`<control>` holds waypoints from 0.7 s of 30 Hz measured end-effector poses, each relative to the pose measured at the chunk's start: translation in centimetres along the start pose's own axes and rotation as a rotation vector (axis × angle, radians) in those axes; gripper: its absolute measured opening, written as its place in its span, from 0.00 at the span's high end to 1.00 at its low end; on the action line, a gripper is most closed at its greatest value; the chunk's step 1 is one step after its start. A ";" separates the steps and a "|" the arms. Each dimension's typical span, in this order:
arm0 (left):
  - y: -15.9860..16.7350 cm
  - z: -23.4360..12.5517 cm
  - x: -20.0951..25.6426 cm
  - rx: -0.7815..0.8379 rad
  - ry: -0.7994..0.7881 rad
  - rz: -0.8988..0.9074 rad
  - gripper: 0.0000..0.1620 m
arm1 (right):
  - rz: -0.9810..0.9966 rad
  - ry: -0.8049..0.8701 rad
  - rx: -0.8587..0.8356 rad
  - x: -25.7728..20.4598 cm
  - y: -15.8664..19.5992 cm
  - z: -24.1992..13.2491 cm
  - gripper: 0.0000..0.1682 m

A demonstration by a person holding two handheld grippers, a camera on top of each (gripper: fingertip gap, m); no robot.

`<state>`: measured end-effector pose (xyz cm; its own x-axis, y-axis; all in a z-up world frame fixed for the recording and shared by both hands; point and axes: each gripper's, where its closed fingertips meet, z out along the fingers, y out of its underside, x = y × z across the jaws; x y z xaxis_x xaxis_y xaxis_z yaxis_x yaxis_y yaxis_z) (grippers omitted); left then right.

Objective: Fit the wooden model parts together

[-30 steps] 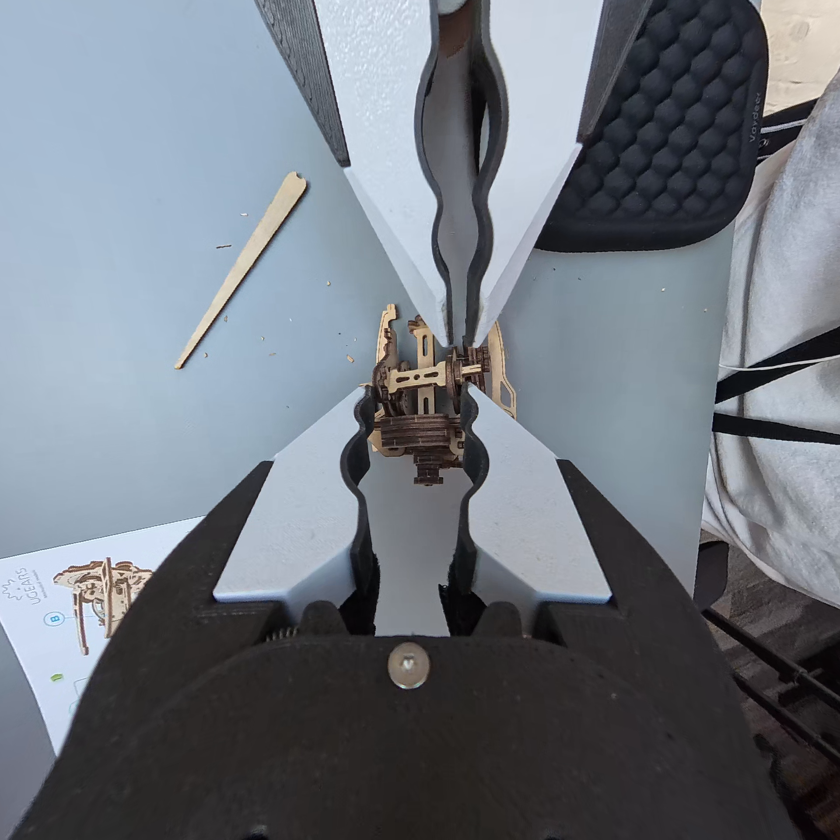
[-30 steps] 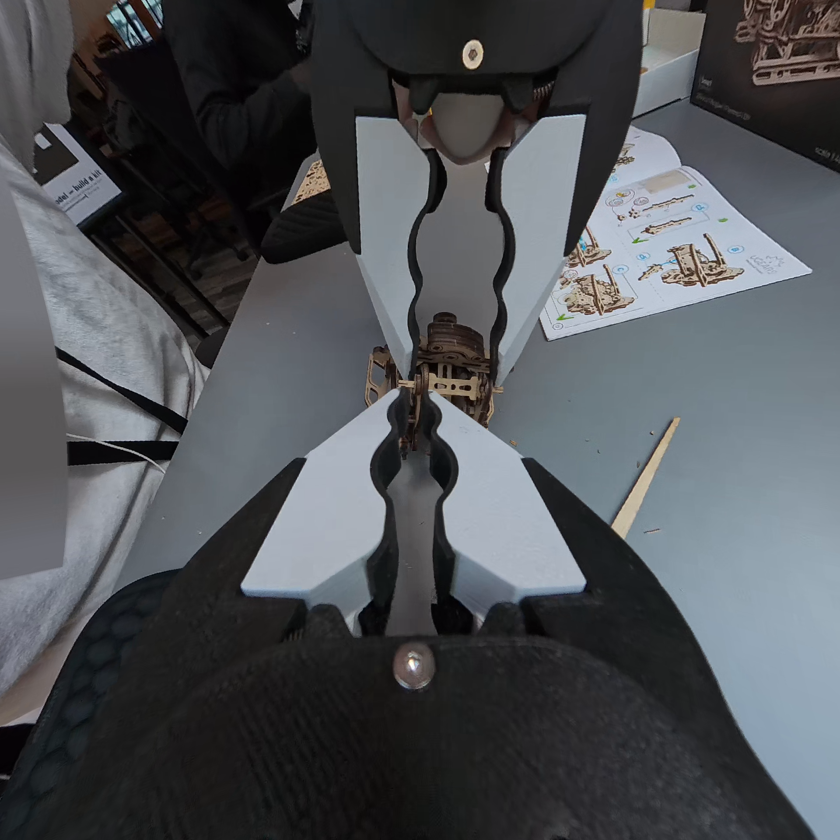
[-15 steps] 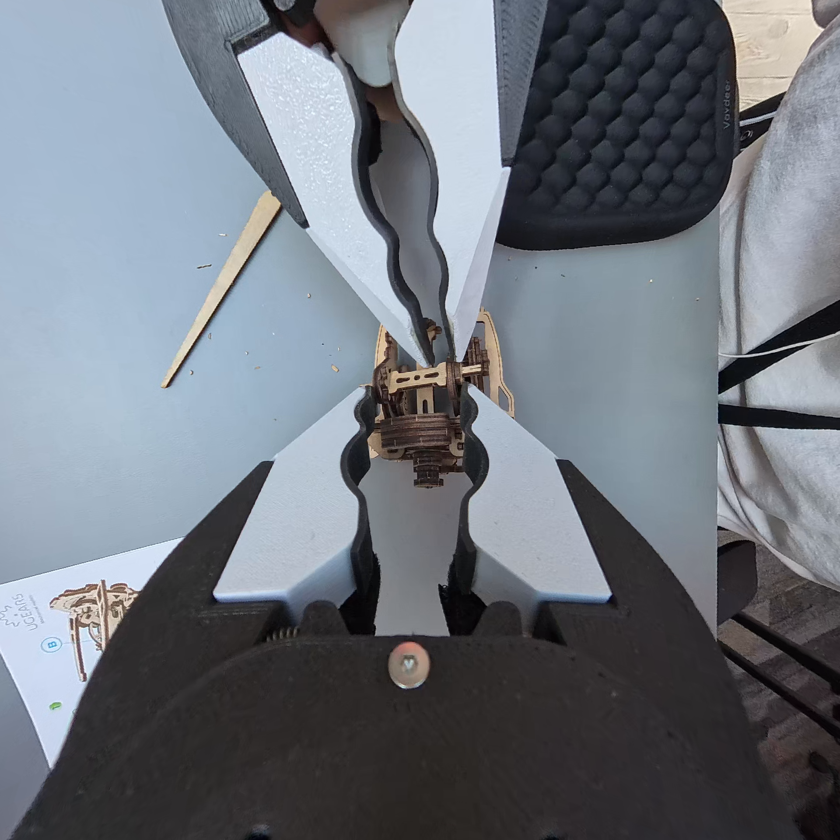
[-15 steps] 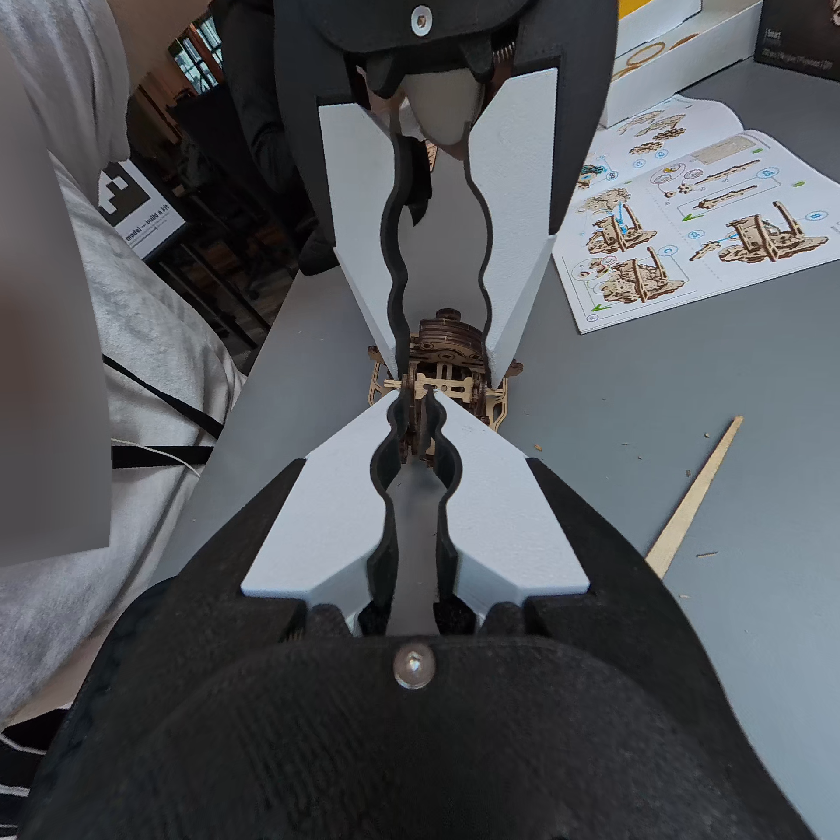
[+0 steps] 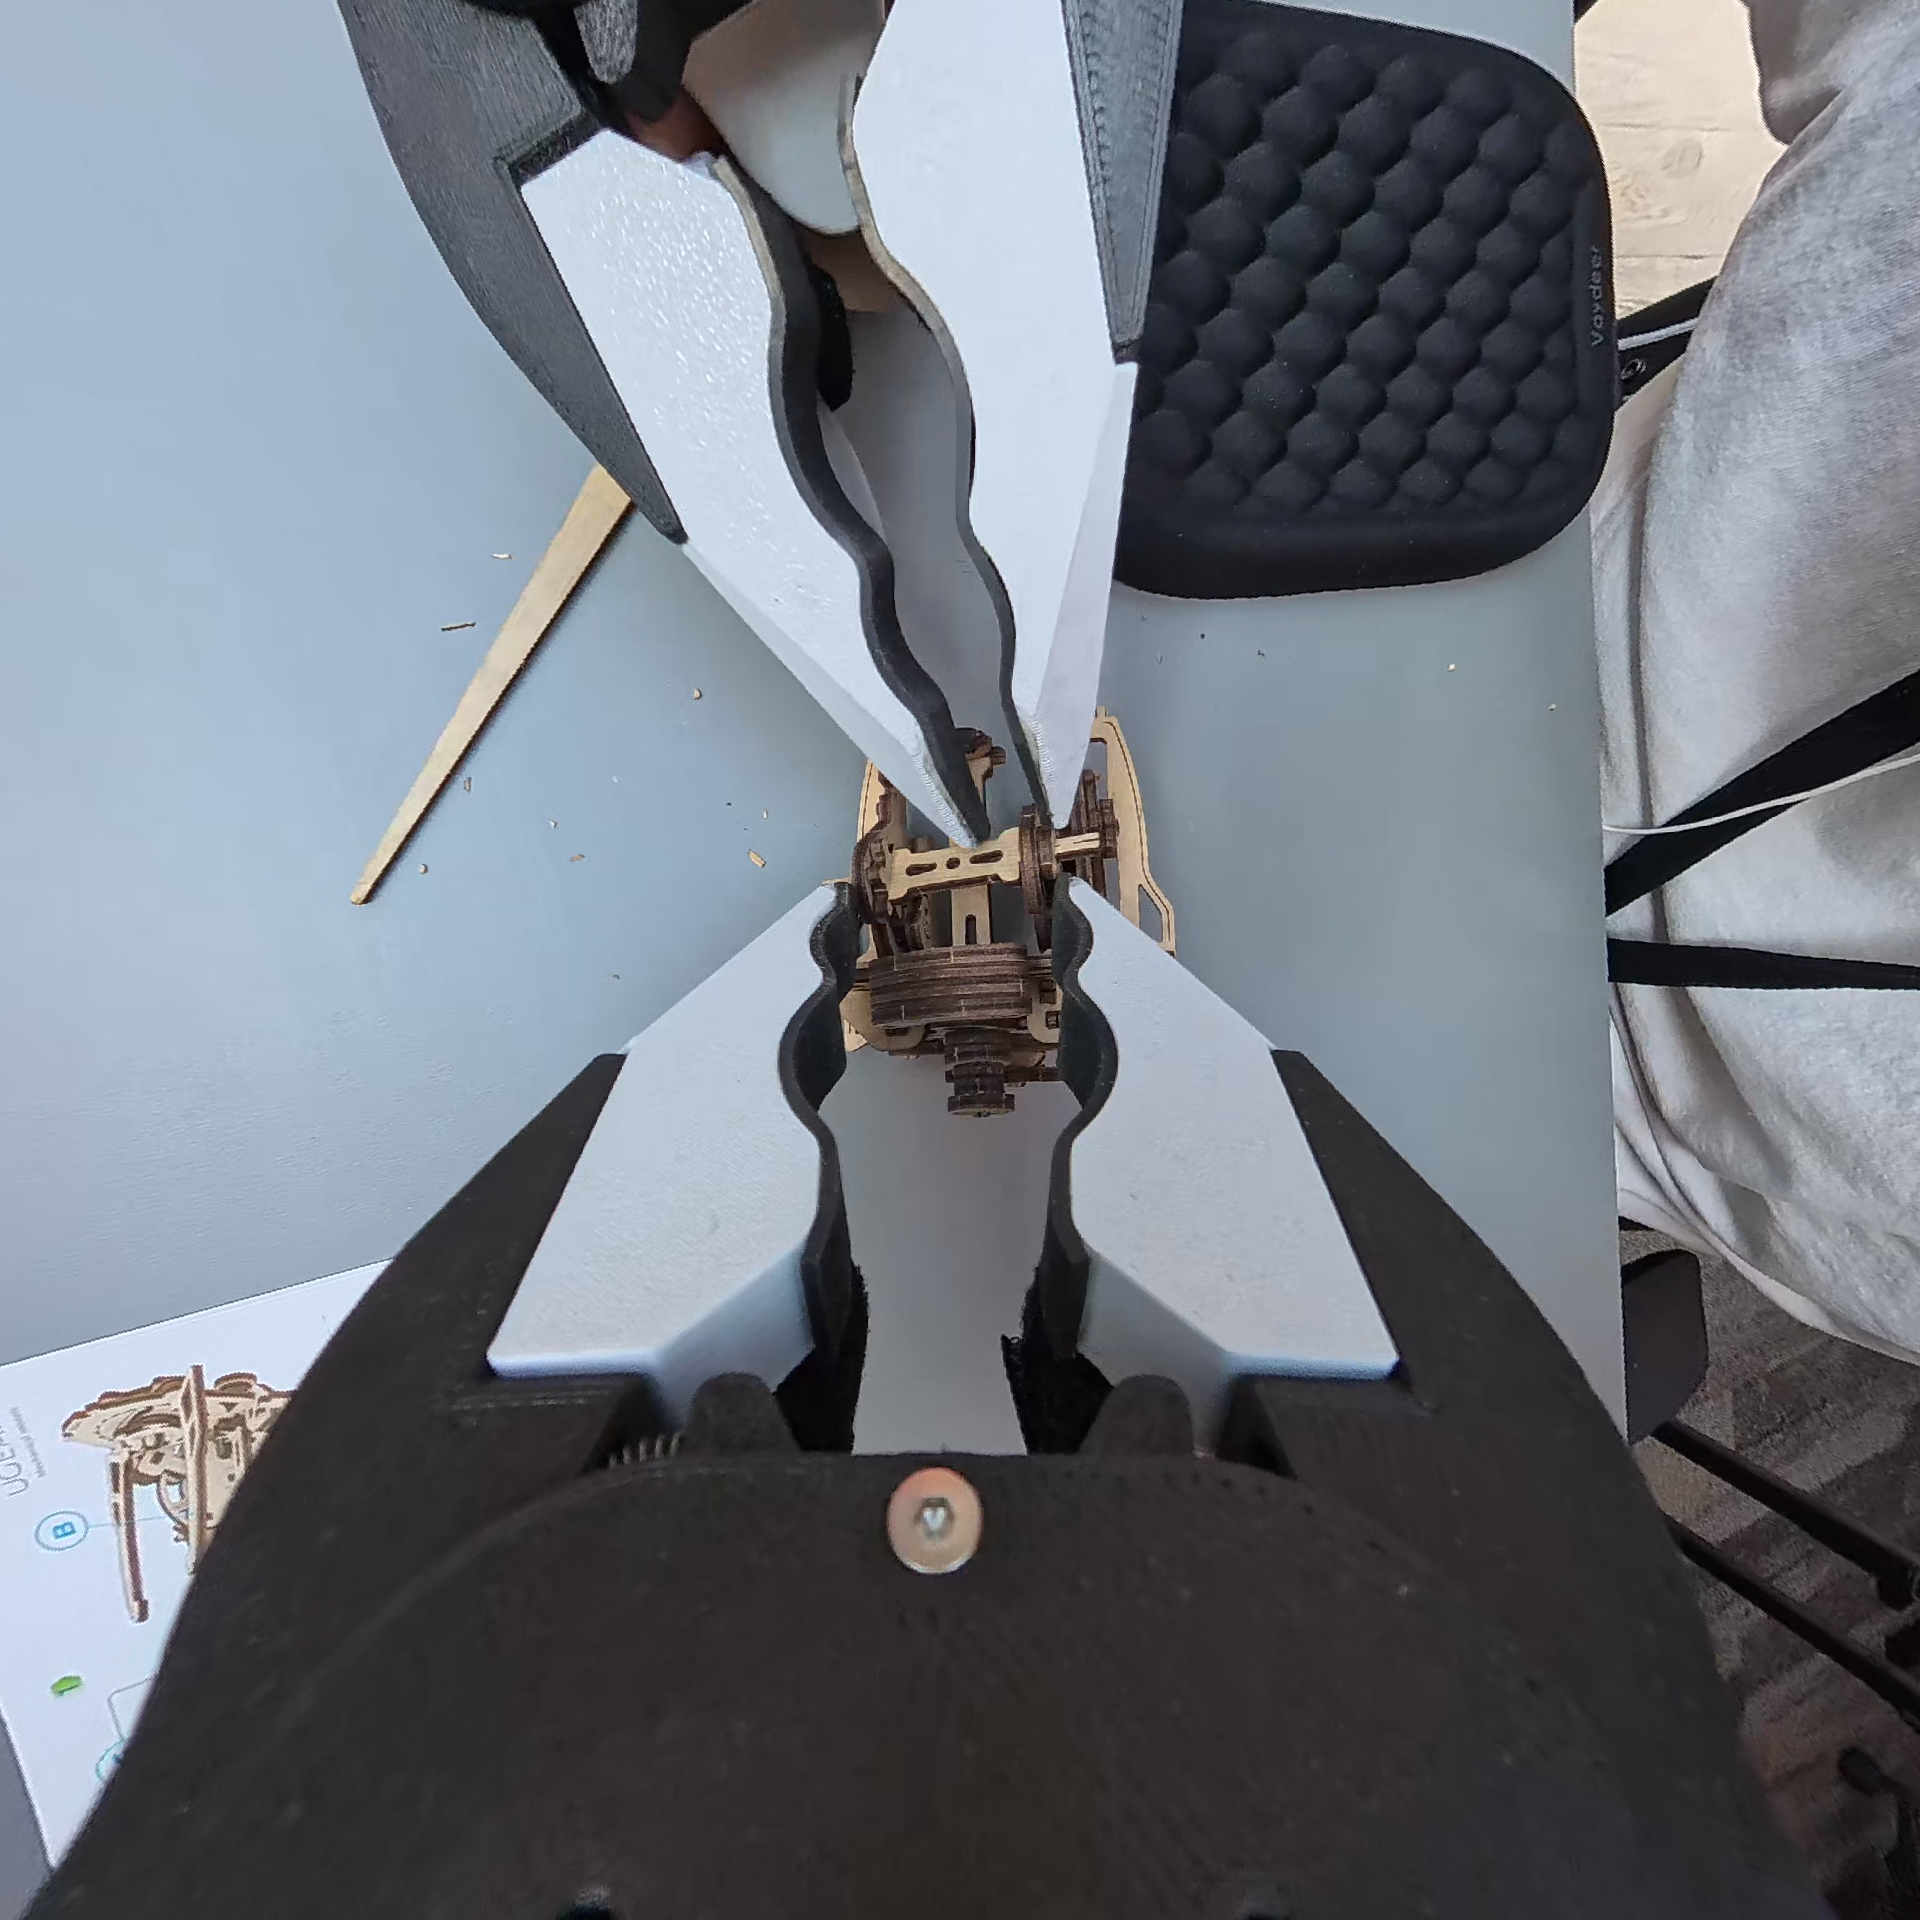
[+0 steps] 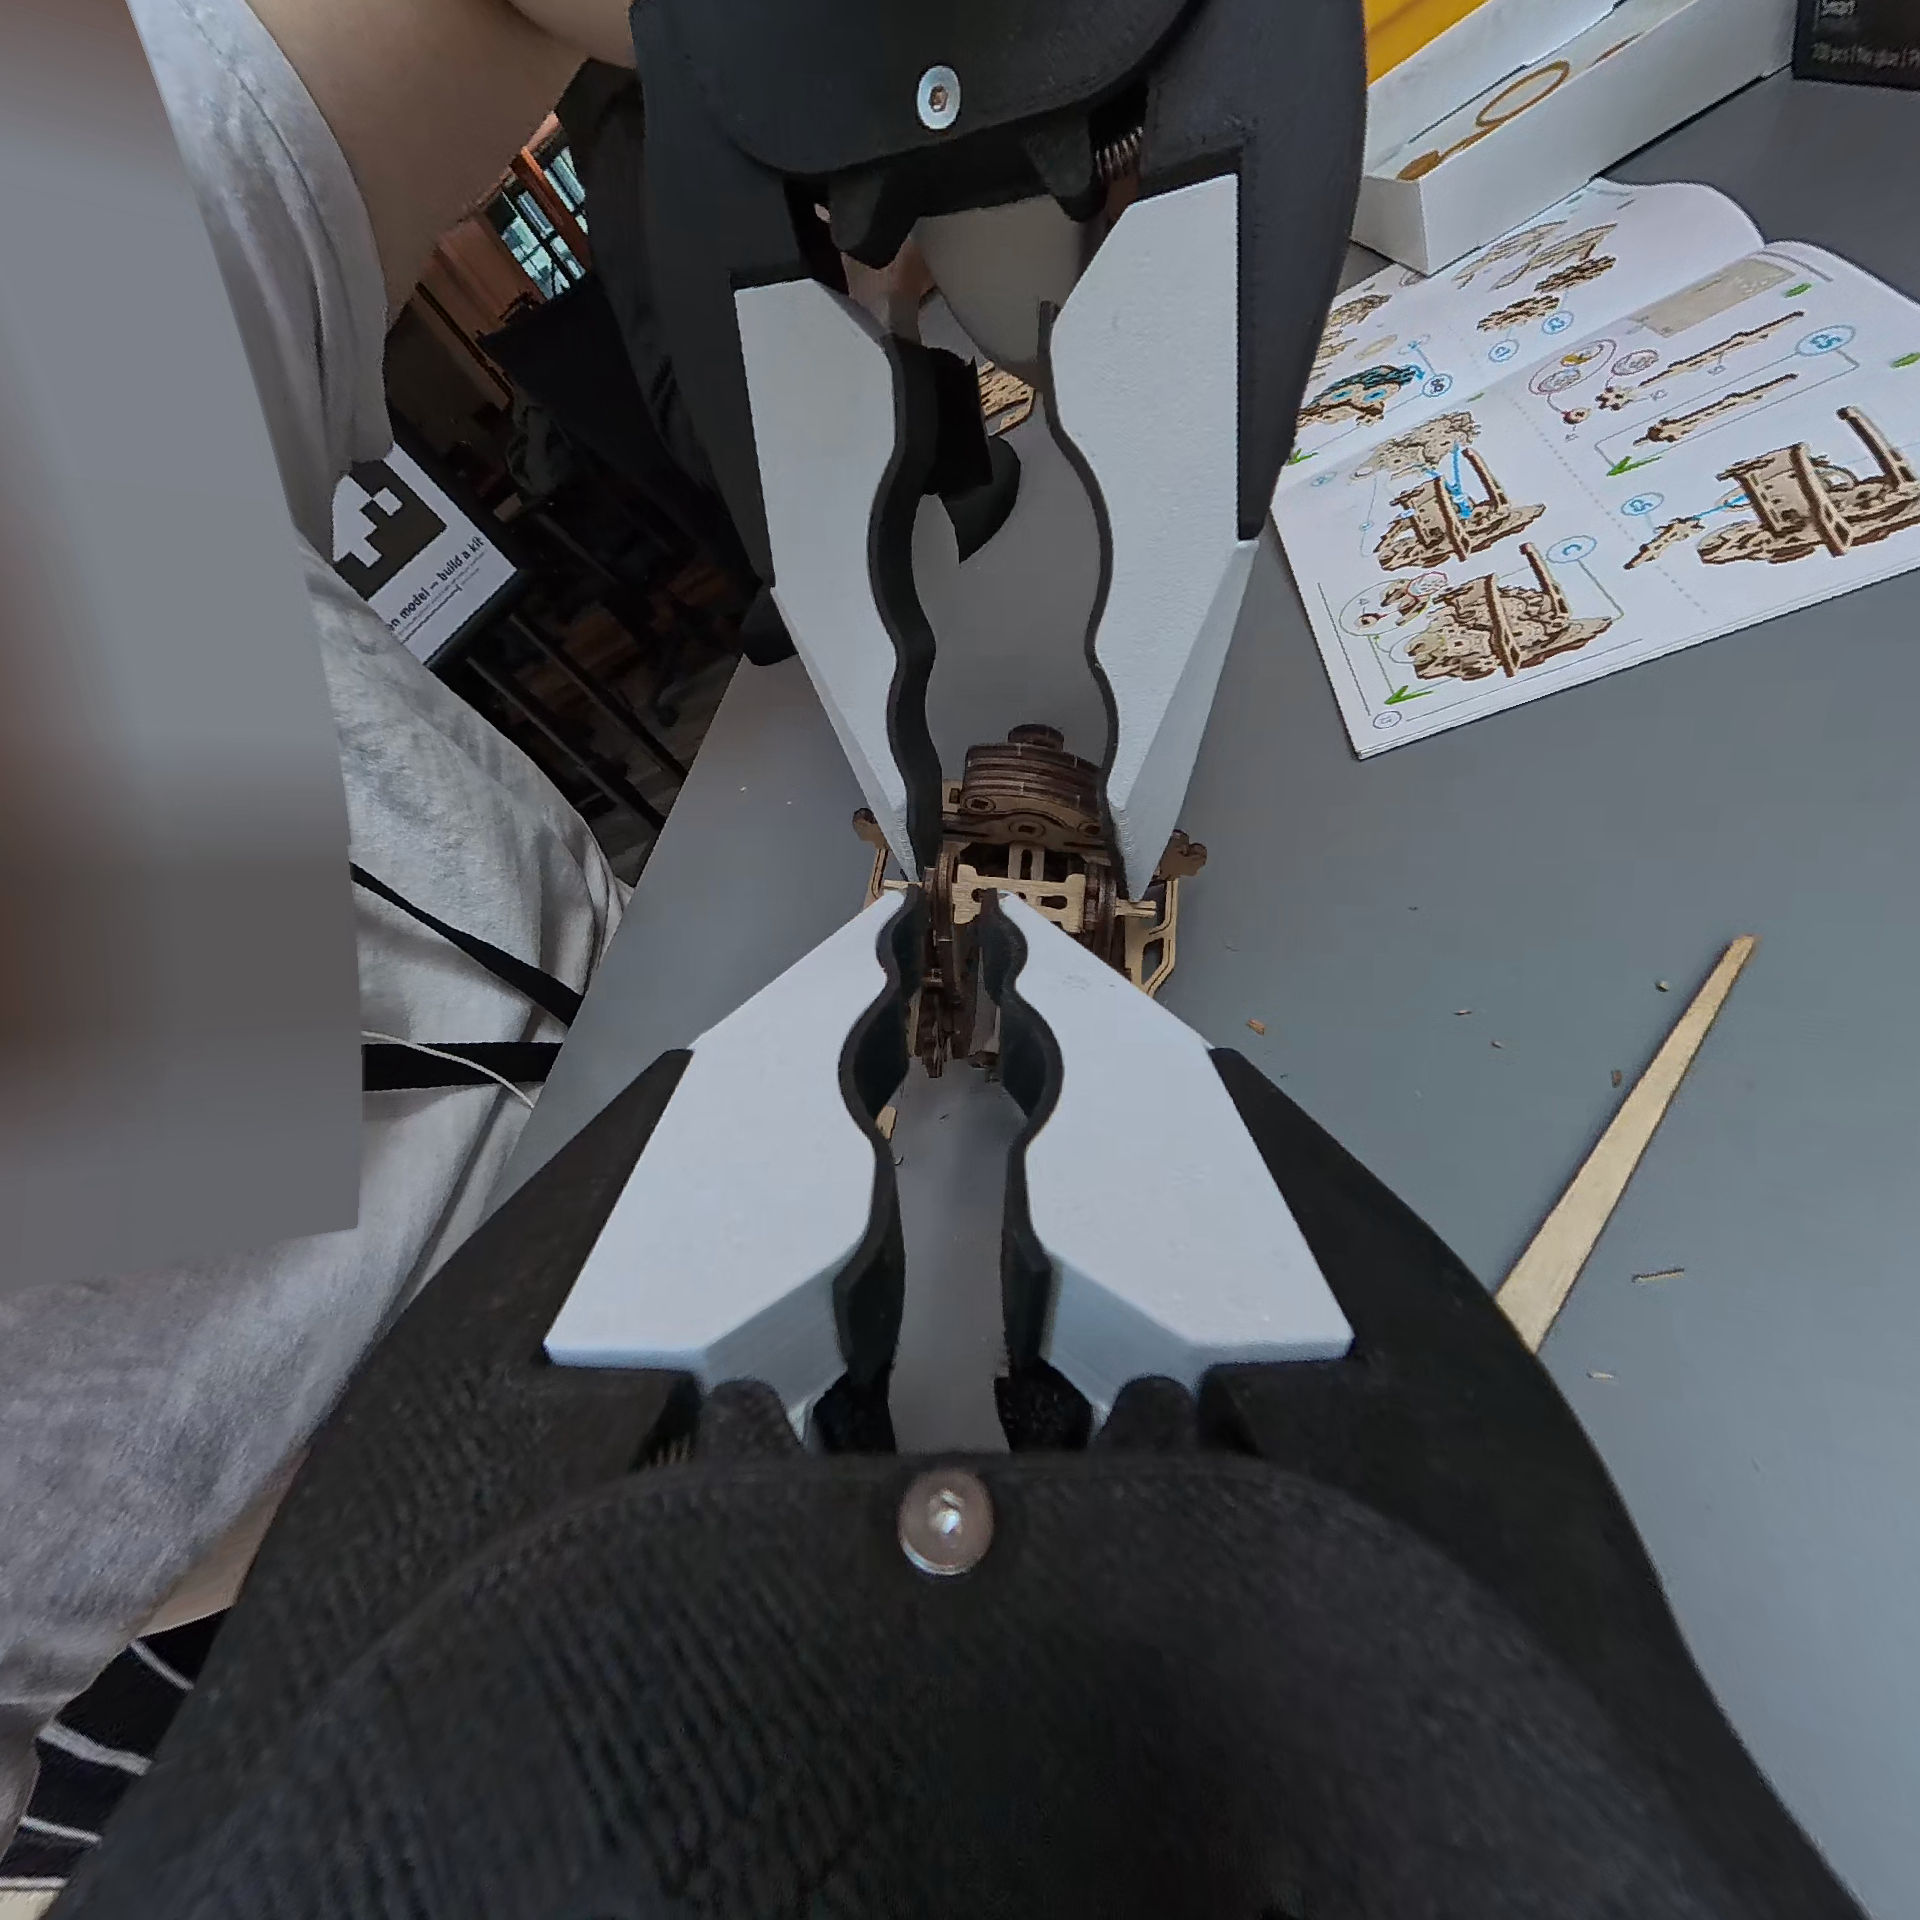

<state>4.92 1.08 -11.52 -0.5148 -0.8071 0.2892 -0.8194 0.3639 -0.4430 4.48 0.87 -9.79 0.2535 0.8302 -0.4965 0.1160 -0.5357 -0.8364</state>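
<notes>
A small wooden model (image 5: 961,977) with dark stacked discs, gears and a pale cross axle stands on the grey table (image 5: 260,935). My left gripper (image 5: 951,904) is shut on the model's two sides and holds it upright. My right gripper (image 6: 951,909) comes from the opposite side and is shut on a dark wheel (image 6: 935,997) at one end of the axle. In the left wrist view the right gripper (image 5: 1008,826) reaches down from the top onto the axle. In the right wrist view the left gripper (image 6: 1023,873) straddles the model (image 6: 1029,790) from above.
A thin wooden stick (image 5: 488,696) lies on the table beside the model and also shows in the right wrist view (image 6: 1621,1143). An open instruction booklet (image 6: 1610,468) and a white parts box (image 6: 1558,135) lie farther off. A black cushion (image 5: 1351,312) and a person in grey (image 5: 1766,623) are at the table edge. My left and right fingertips are right by each other.
The right gripper has tilted and its tips have shifted along the axle, from its end towards the wheel. The left gripper still holds the model in the same place.
</notes>
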 end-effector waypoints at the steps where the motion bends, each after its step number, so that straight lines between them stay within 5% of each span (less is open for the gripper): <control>1: 0.0 0.0 0.0 0.001 -0.001 0.002 0.78 | -0.010 0.006 -0.006 0.0 0.0 -0.1 0.95; 21: 0.0 -0.1 -0.1 0.021 -0.006 0.004 0.78 | -0.031 0.019 -0.101 0.2 1.5 0.7 0.98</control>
<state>4.99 1.18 -11.48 -0.5163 -0.8084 0.2826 -0.8118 0.3570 -0.4621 4.06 0.32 -11.25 0.2659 0.8439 -0.4659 0.2197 -0.5237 -0.8231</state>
